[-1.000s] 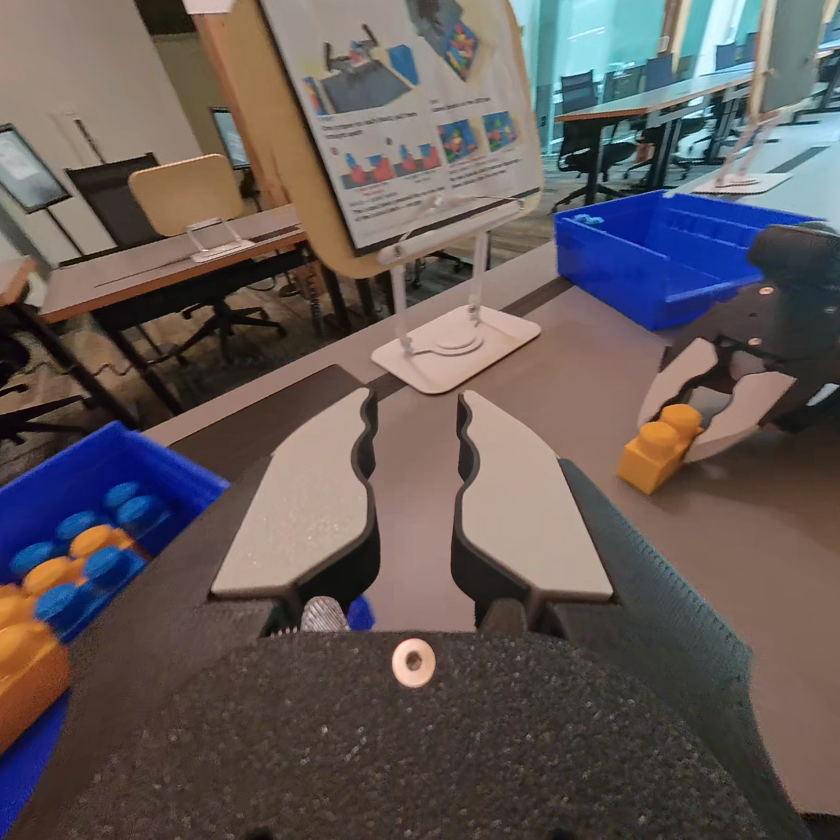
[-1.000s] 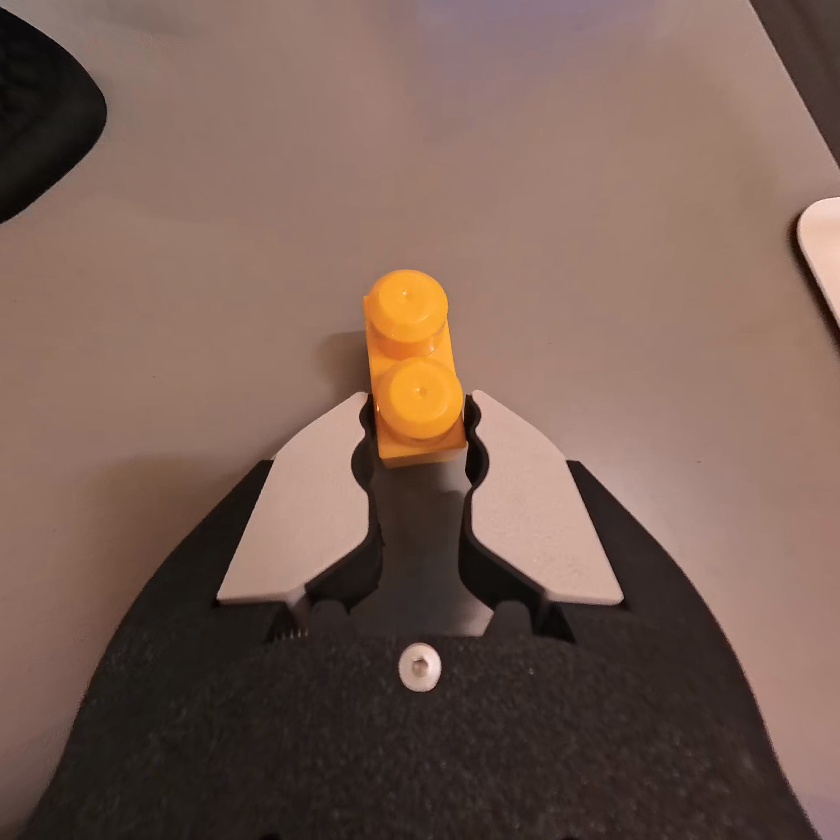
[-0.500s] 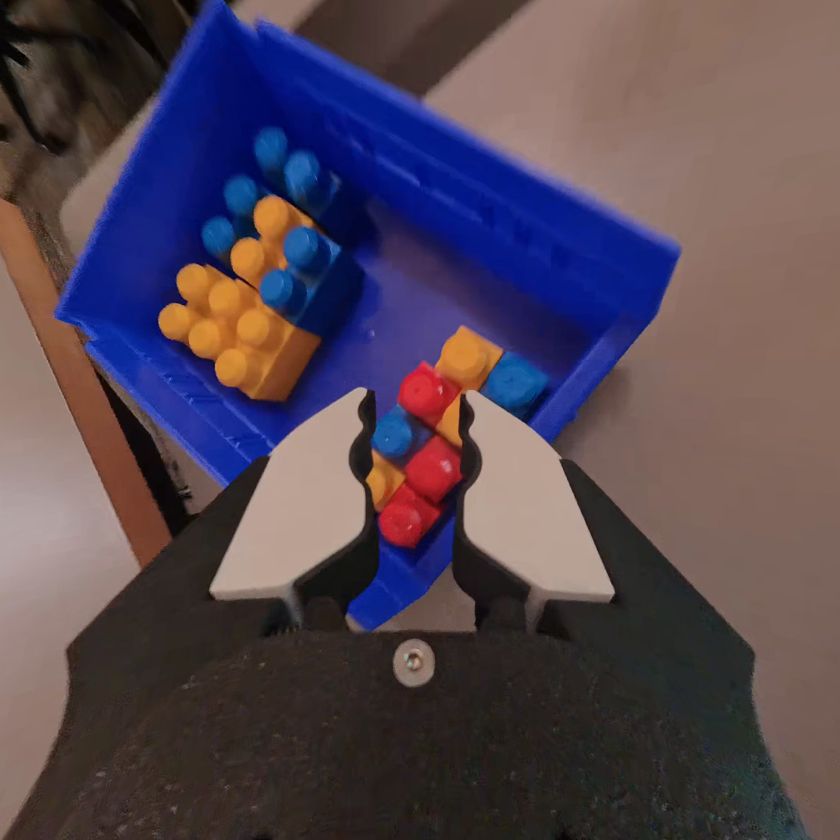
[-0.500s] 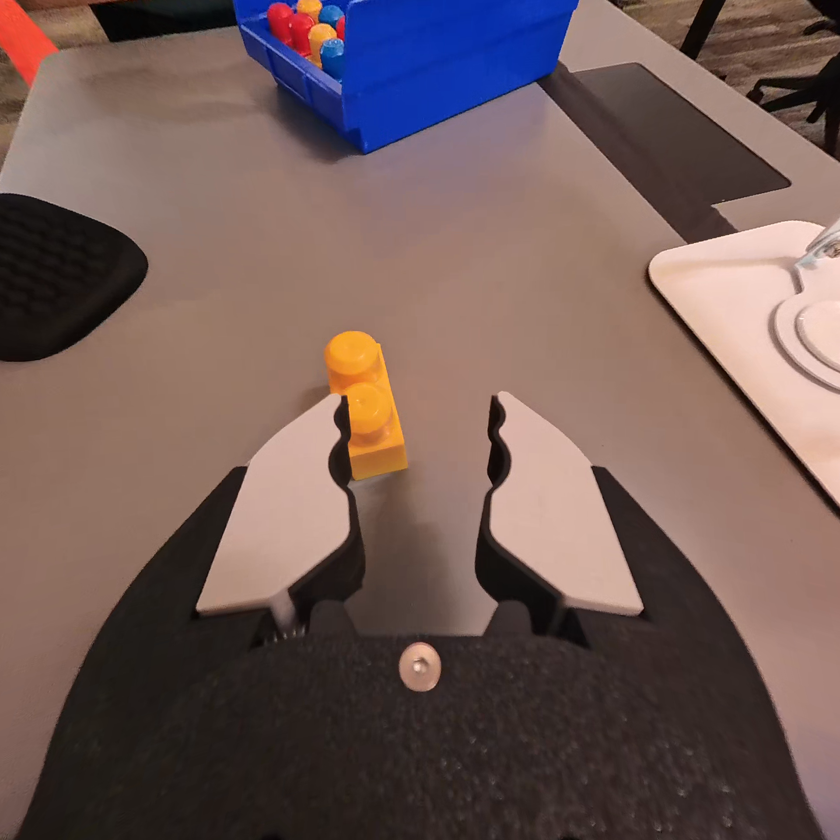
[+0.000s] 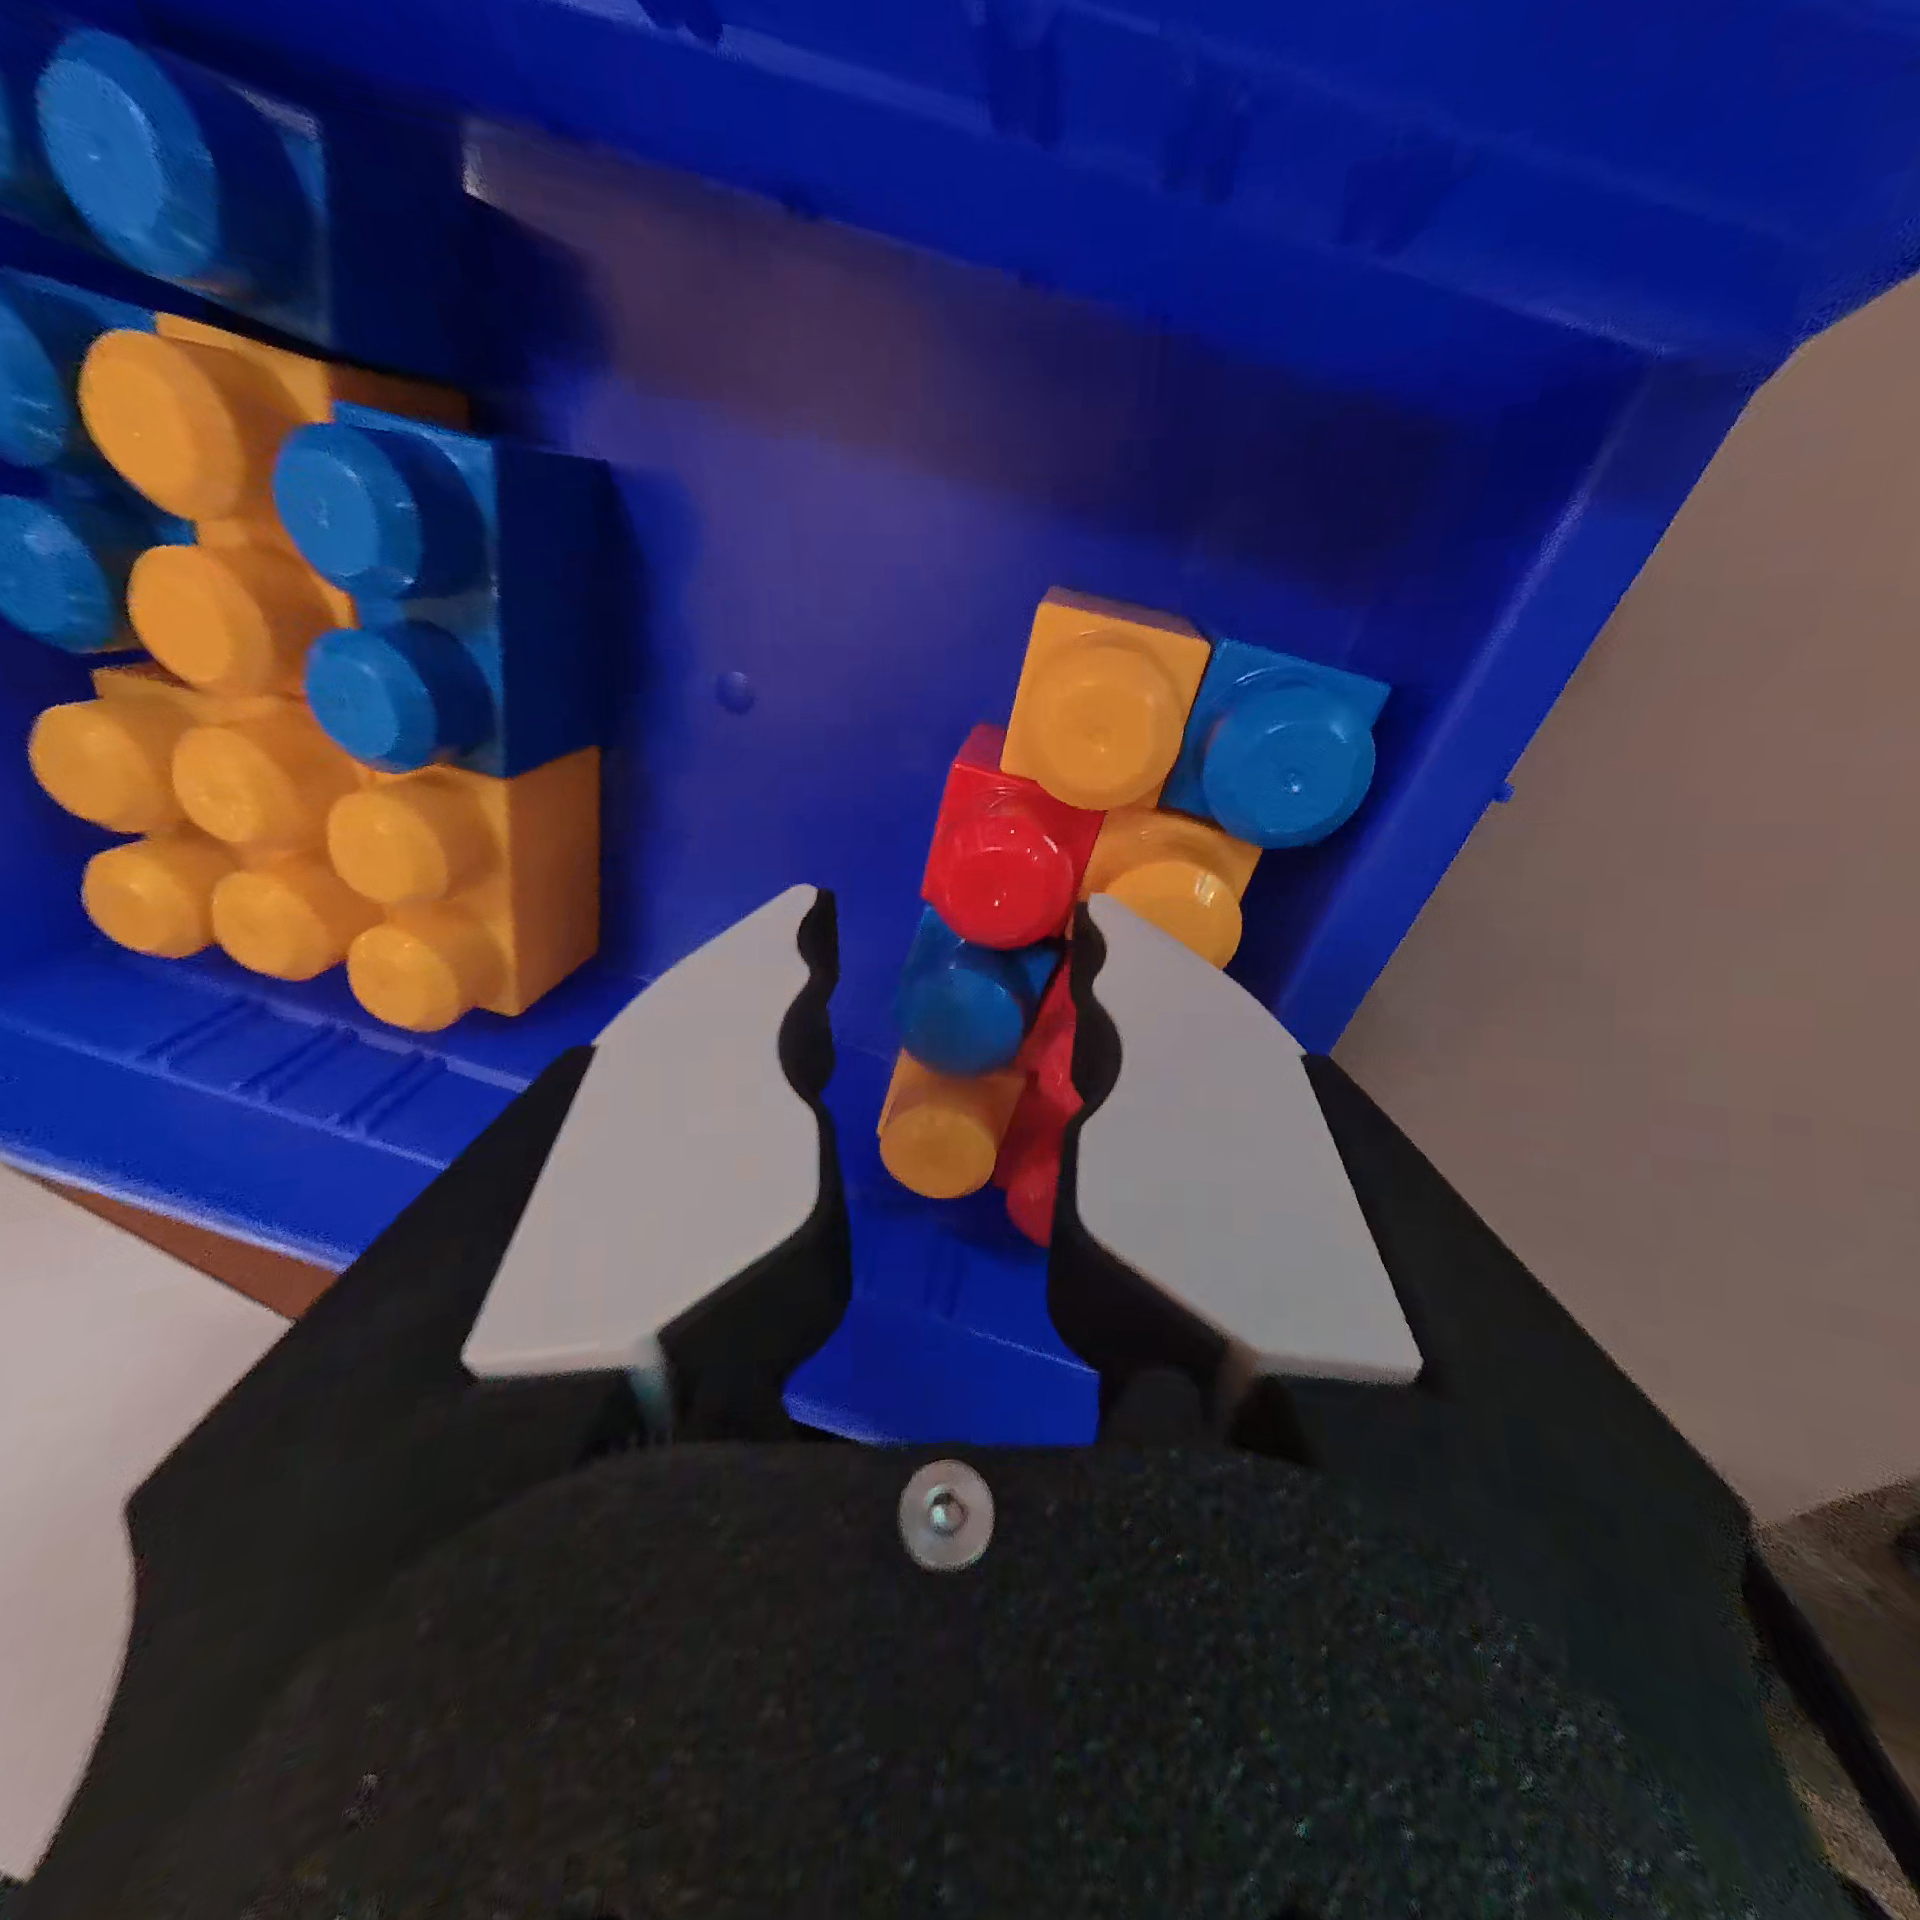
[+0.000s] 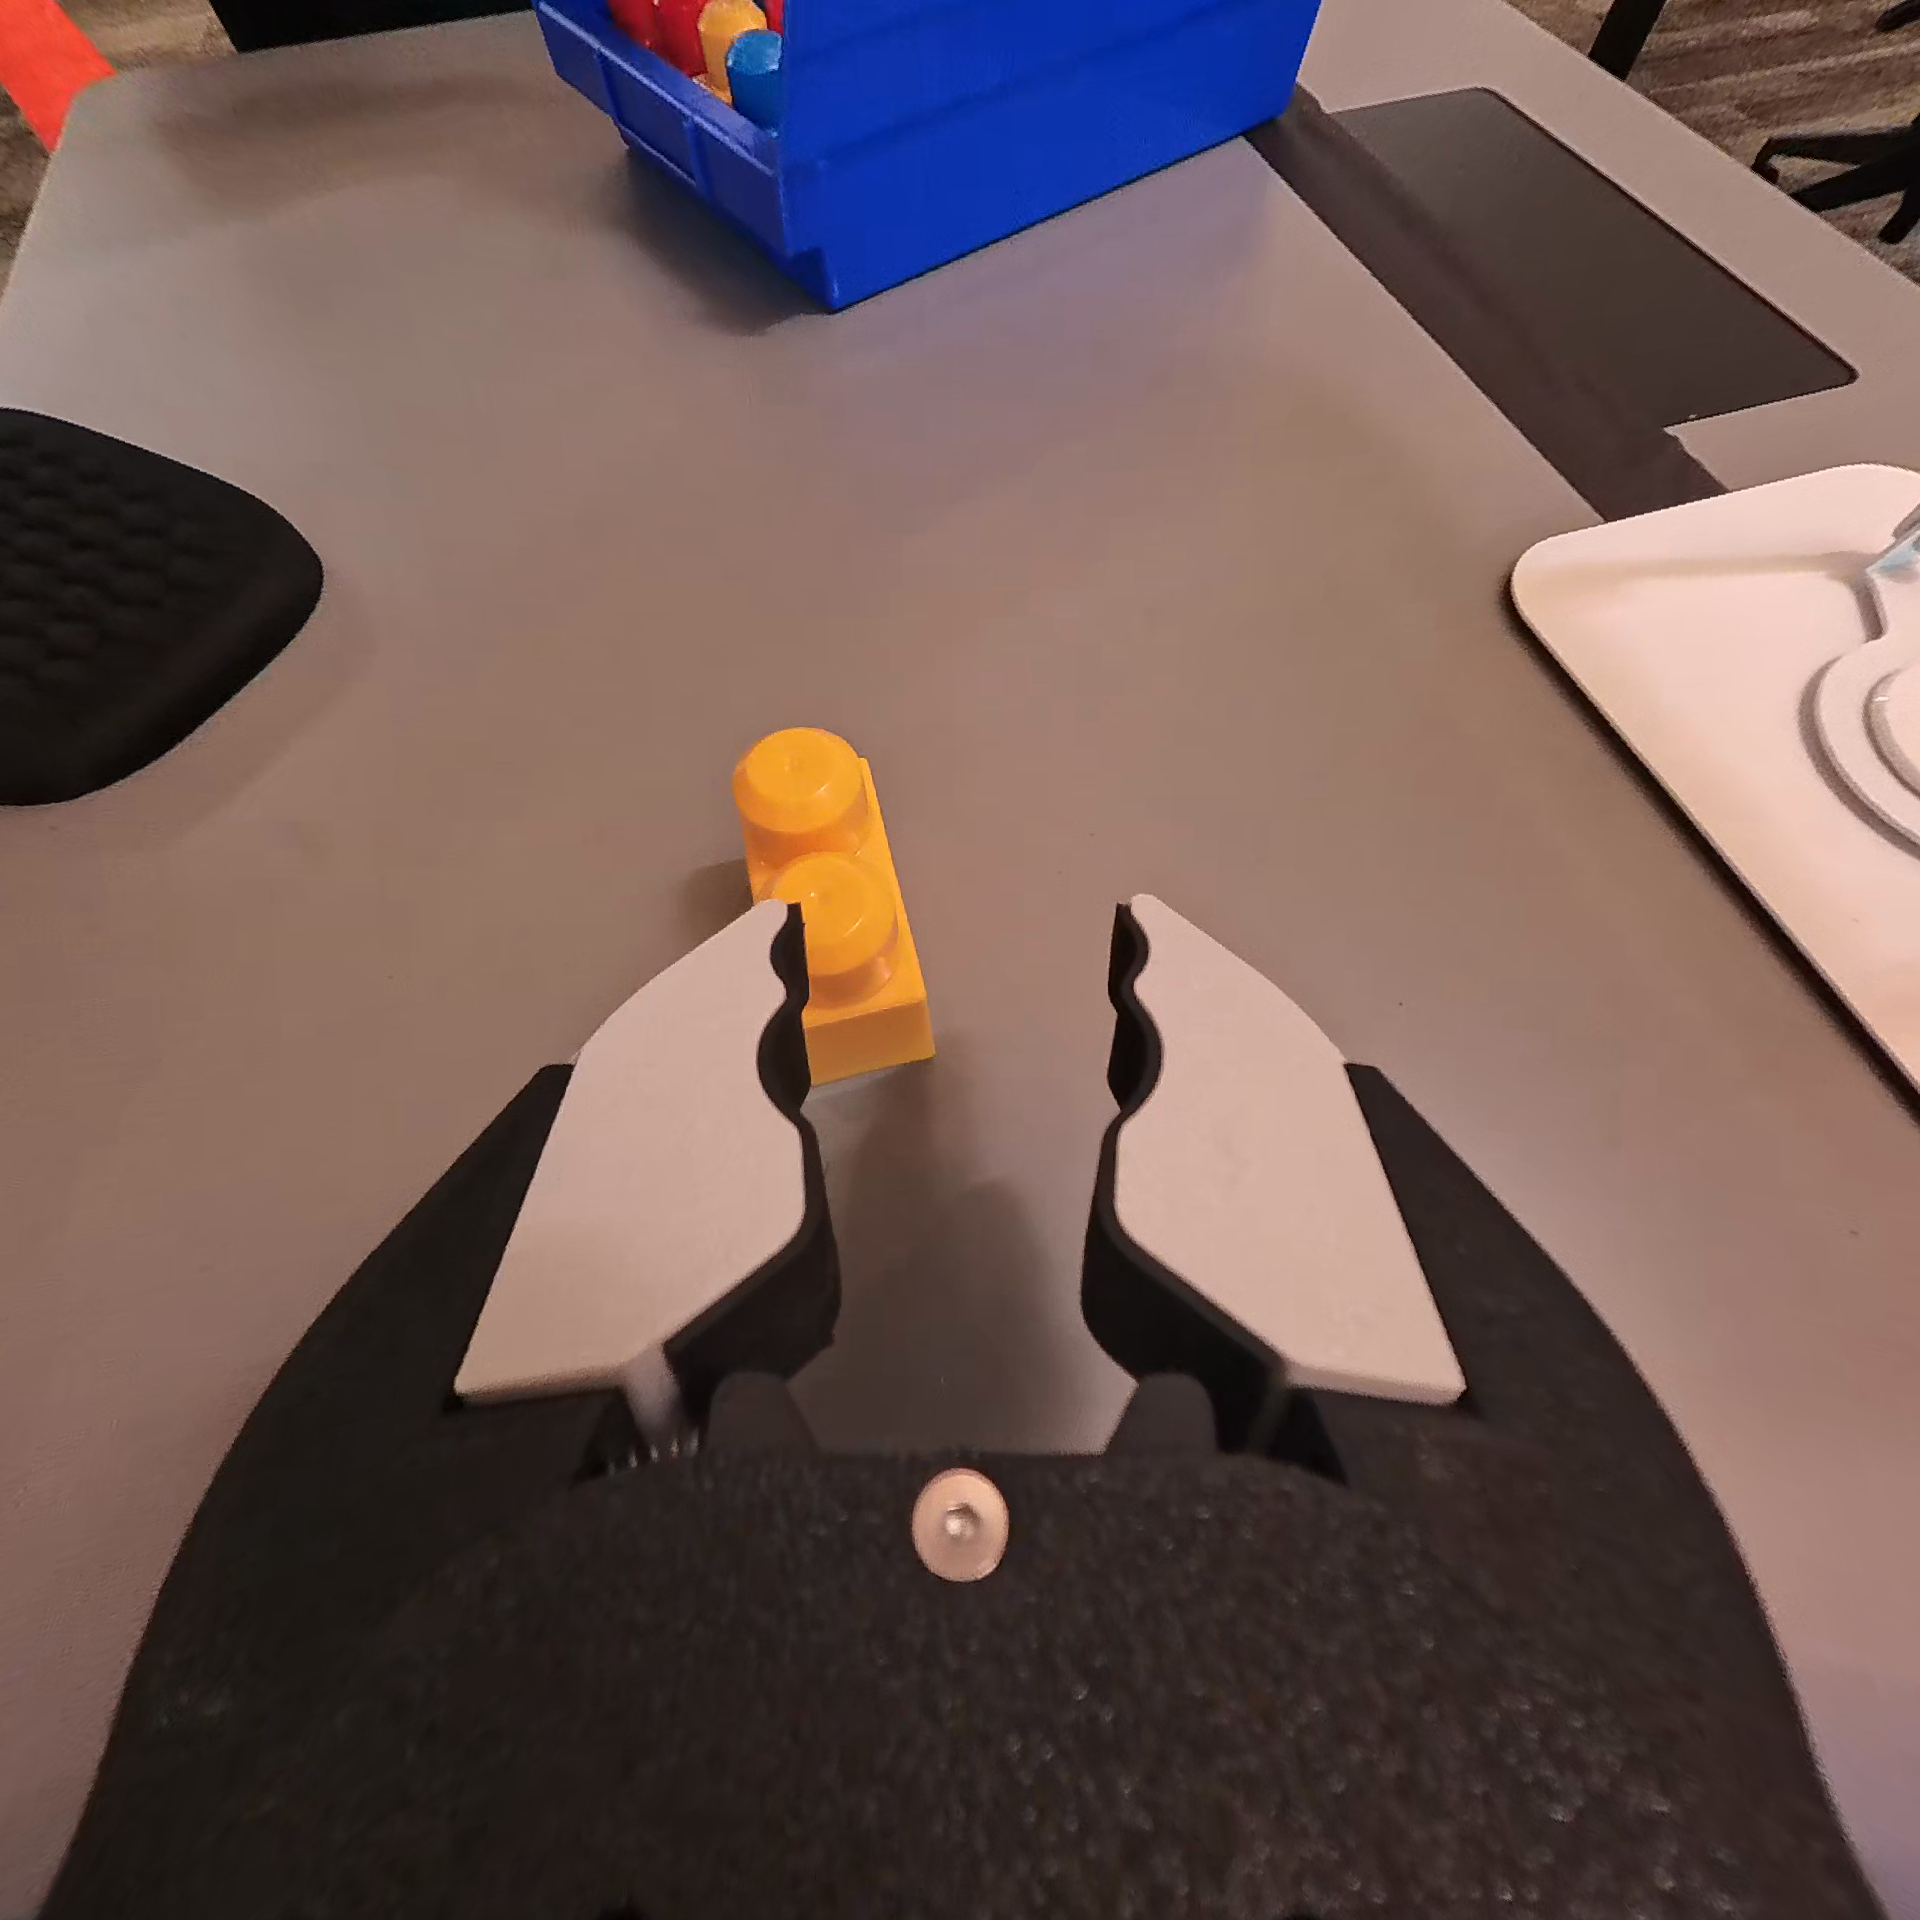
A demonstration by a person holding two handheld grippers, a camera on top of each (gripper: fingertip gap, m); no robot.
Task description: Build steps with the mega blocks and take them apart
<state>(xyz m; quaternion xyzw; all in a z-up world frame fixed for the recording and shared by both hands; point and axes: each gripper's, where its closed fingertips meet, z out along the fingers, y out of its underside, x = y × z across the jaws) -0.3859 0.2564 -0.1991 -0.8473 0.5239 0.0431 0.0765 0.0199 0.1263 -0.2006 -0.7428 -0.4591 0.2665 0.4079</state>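
Note:
My left gripper is open, lowered into a blue bin. Between and just past its fingertips lies a cluster of small blocks: a red one, a blue one, an orange one, and farther on another orange and blue. Large orange and blue blocks are stacked at the bin's left. My right gripper is open above the grey table. A two-stud orange block stands on the table beside its left fingertip, not held.
In the right wrist view the blue bin stands at the table's far edge. A black padded piece lies at the left, a white stand base at the right, and a dark inset panel at the far right. Some 45 cm of space lies between my two pairs of fingers.
My left gripper swung from the table down into the blue bin and closed in on the small blocks. My right gripper let go of the orange block, opened and drew back.

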